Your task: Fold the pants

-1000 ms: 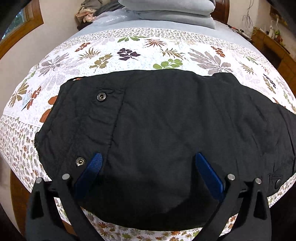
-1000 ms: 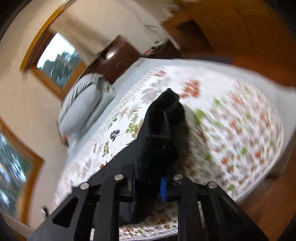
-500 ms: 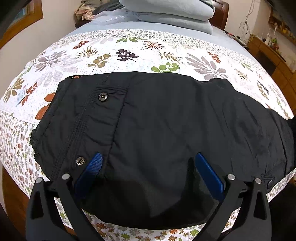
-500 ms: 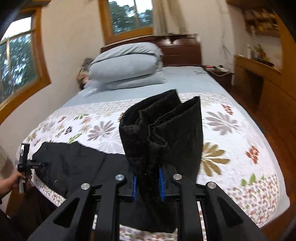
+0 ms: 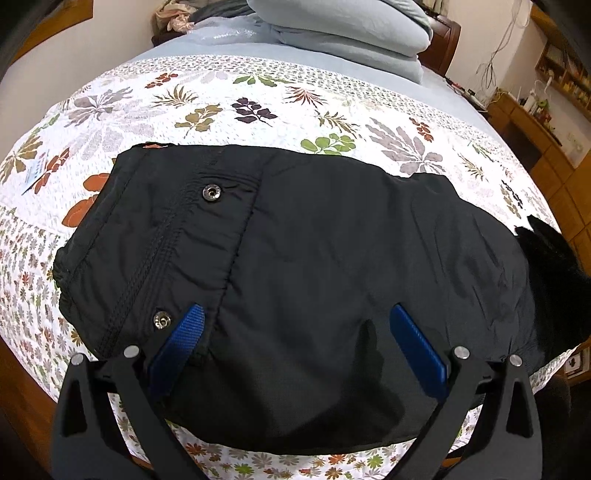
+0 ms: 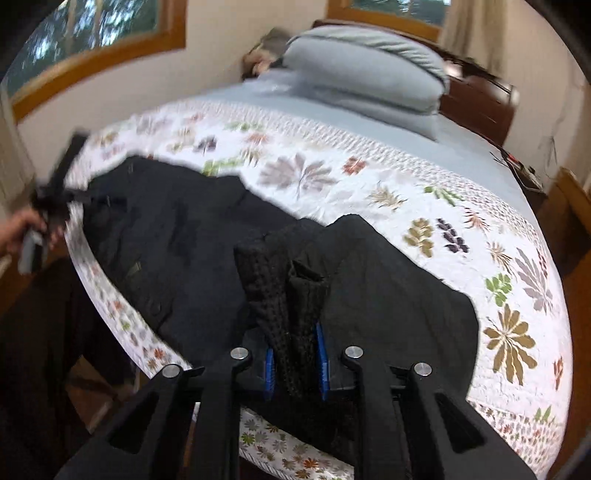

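black pants (image 5: 314, 266) unlabelled, right tongs (image 6: 295, 354) clamping cuffs

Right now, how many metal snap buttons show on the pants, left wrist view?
2. One snap sits near the waist on the far side of the pants; the other snap lies beside the left tongs' blue pad. More may be hidden under folds.

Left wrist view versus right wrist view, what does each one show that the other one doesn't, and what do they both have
Only the left wrist view shows the two metal snaps at the waist end, and the left gripper open above the pants.

Only the right wrist view shows the right gripper shut on a bunched leg end, the windows, and the person's hand holding the other gripper.

Both show the black pants spread on the floral bedspread and the grey pillows at the head.
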Motion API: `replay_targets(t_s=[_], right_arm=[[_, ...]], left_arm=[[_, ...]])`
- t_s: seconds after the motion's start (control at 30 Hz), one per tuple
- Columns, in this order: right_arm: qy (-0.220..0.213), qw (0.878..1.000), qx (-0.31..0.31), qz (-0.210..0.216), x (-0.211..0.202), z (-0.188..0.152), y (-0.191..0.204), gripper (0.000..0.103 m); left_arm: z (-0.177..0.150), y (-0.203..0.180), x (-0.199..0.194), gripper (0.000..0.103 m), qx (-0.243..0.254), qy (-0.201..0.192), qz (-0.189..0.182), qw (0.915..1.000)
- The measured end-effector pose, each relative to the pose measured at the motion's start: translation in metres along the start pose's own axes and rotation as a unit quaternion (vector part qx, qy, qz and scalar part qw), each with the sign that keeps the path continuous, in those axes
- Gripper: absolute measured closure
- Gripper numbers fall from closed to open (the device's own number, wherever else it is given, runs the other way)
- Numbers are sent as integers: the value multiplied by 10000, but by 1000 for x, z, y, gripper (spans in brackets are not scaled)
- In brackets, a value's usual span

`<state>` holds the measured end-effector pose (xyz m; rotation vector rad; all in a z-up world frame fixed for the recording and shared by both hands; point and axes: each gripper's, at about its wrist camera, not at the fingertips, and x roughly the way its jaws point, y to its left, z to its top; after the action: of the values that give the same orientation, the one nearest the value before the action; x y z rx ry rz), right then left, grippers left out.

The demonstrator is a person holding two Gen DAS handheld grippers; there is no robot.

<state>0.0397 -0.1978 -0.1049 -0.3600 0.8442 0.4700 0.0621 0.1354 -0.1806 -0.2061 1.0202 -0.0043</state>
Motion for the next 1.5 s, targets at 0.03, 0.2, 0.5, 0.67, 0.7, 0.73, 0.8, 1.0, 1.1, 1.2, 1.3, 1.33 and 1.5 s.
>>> replay_targets(t_s=[0.03, 0.2, 0.5, 0.67, 0.7, 0.73, 0.8, 1.0, 1.1, 1.2, 1.3, 1.33, 1.5], right_arm=[[66, 9999, -90, -33, 7, -2, 6, 85], [356, 9991, -168, 135, 31, -13, 16, 79], [153, 9950, 68, 986, 14, -21, 21, 47], [-195, 9914, 554, 1172, -13, -13, 1, 48], [-152, 9931, 449, 1071, -12, -13, 3, 48], [-63, 9955, 295, 902, -8, -14, 5, 48], [126, 9965, 123, 814, 2, -16, 11, 50], [440, 9959, 191, 773, 29, -25, 10, 77], [257, 9942, 458, 937, 21, -19, 1, 88], [-131, 9907, 613, 1212, 0, -8, -5, 89], [-367, 9889, 414, 1377, -14, 2, 1, 89], [-368, 9879, 344, 1467, -14, 4, 5, 89], [190, 9888, 32, 1479, 26, -6, 29, 89]], left_arm=[[0, 0, 0, 2, 1, -5, -7, 10000], [-1, 1, 1, 2, -16, -8, -24, 10000], [-1, 0, 3, 2, 8, 18, -8, 10000], [1, 4, -1, 2, -106, 45, -119, 9999], [1, 6, -2, 2, -163, 39, -155, 9997], [1, 8, -3, 2, -236, 33, -209, 9995], [1, 11, -3, 2, -312, 28, -260, 9992], [1, 10, -3, 2, -310, 38, -275, 9991], [1, 10, -3, 2, -297, 42, -280, 9992], [1, 10, -4, 2, -283, 38, -289, 9992], [0, 10, -3, 2, -268, 33, -270, 9993], [0, 10, -3, 2, -255, 31, -258, 9993], [-1, 8, -1, 2, -135, 39, -180, 9997]])
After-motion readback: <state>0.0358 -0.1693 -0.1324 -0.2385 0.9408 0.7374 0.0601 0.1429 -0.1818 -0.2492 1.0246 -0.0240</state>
